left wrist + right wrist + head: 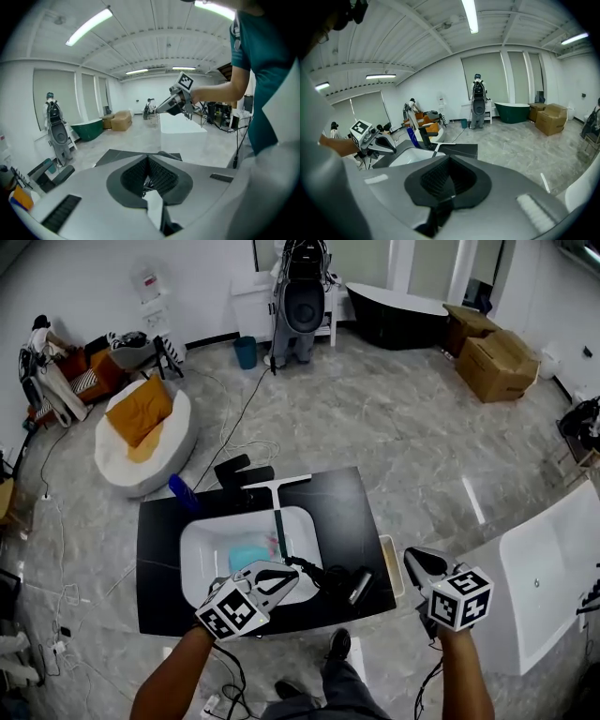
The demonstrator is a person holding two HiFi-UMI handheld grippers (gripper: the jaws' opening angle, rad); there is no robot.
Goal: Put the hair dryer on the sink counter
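The black hair dryer (345, 580) lies on the black sink counter (352, 512), at its front right beside the white basin (300, 540), with its cord curled toward the basin. My left gripper (292, 575) hovers over the basin's front rim, just left of the dryer; its jaws are shut with nothing between them (148, 182). My right gripper (413, 560) hangs off the counter's right edge, apart from the dryer, jaws together and empty (450, 187). The dryer shows in neither gripper view.
A teal object (248, 554) lies in the basin below the faucet (278, 495). A blue bottle (183, 491) stands at the counter's back left. A white bathtub (548, 568) is at the right. A beanbag (145, 432) and cardboard boxes (497, 362) stand farther off.
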